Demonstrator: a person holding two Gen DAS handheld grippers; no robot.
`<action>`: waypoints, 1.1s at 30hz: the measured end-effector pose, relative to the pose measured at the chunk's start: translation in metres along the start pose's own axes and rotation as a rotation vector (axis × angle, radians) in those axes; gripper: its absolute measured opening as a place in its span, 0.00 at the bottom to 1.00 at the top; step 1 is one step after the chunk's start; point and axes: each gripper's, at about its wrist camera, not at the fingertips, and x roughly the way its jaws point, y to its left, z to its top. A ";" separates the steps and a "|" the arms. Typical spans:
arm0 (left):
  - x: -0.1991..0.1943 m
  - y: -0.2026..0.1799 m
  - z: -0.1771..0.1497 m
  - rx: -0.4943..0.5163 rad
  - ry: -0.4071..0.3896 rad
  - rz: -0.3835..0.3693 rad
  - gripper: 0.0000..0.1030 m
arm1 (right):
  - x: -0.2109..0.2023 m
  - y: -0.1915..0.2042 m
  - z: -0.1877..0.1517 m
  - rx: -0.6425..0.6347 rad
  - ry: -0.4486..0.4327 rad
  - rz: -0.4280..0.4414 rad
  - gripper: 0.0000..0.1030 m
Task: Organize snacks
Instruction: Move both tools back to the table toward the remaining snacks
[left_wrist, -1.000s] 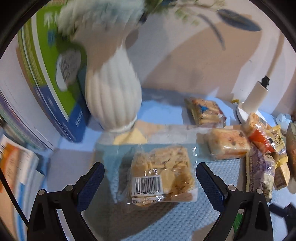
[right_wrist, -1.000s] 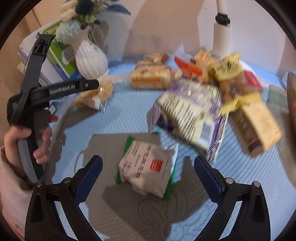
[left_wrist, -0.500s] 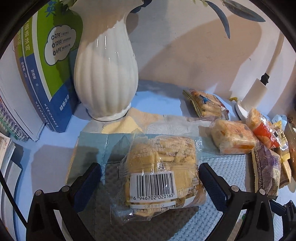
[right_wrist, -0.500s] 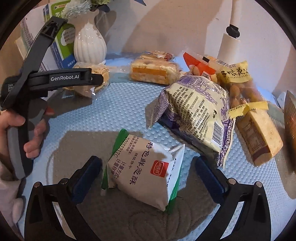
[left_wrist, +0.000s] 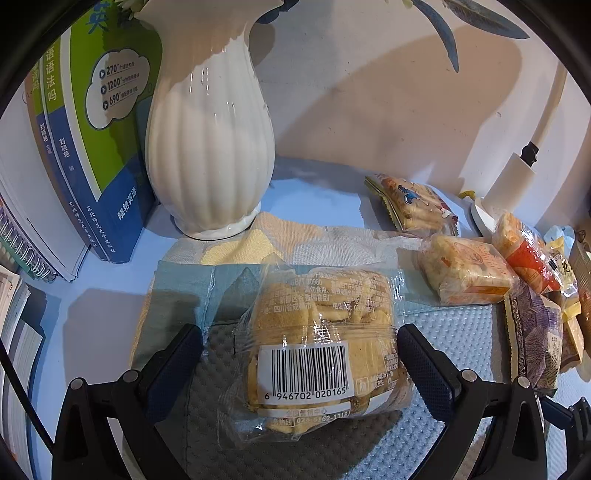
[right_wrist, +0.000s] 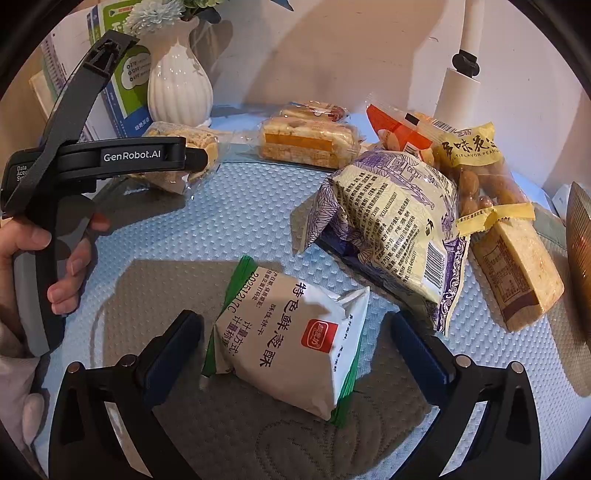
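Left wrist view: low over the mat's rear left corner, facing the wall, close to the white vase.
Right wrist view: low near the mat's front edge, facing rearward.
Shared: white vase, books, rear snack packets.

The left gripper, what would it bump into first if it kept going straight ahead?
Probably the clear cookie packet lying between the open left gripper fingers; the white vase stands farther behind it.
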 end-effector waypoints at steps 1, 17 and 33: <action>0.000 0.000 0.000 0.000 0.000 0.000 1.00 | 0.001 0.000 0.000 -0.001 0.000 0.000 1.00; 0.002 -0.001 0.001 0.002 0.001 0.001 1.00 | 0.000 0.000 -0.002 0.000 0.001 0.006 1.00; 0.001 -0.001 0.000 0.002 0.002 0.002 1.00 | -0.001 -0.001 0.000 -0.002 0.003 0.007 1.00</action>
